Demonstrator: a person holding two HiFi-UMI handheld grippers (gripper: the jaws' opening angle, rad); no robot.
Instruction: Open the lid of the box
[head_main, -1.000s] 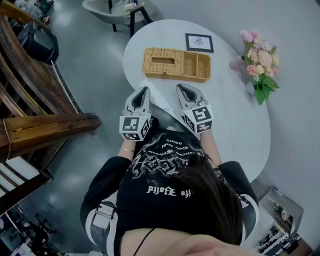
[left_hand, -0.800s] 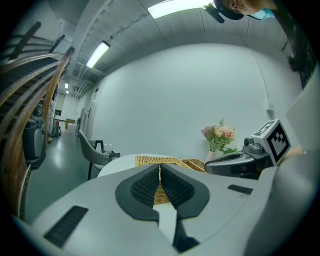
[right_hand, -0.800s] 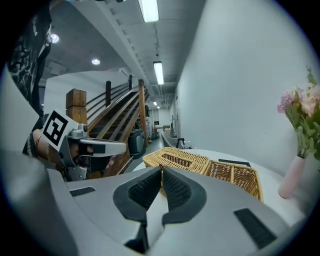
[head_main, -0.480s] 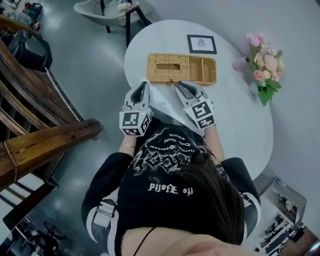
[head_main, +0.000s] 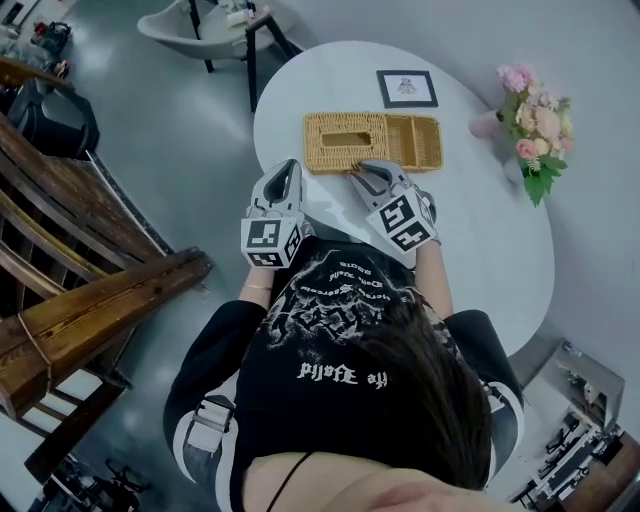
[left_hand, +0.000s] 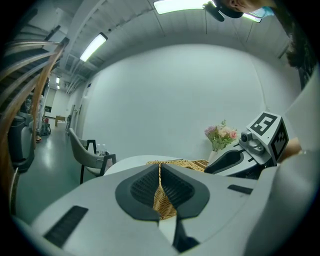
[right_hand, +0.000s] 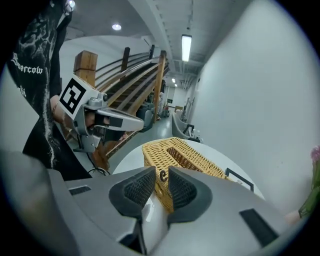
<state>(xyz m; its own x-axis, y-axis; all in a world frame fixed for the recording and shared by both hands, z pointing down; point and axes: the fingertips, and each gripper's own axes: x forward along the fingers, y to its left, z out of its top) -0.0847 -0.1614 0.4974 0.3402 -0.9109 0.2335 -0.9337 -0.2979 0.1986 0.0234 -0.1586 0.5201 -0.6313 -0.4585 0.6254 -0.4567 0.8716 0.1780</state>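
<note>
The right gripper's (right_hand: 161, 176) jaws are just being opened, with nothing clamped; the left gripper's (left_hand: 160, 169) are being held together. The wicker box (head_main: 372, 140) is lying just ahead on the table (head_main: 480, 230). If its lid (head_main: 343, 129) is being caught off-centre, the light box is probably being dragged or tipped.

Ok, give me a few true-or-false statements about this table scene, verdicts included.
1. The wicker box lies on the white table. True.
2. In the head view the flowers stand at the table's left end. False: they stand at its right edge.
3. The right gripper has its jaws pressed together. False: they stand apart, having just been opening, and grip nothing; the box shows through the gap.
4. A framed picture lies on the table beyond the box. True.
</note>
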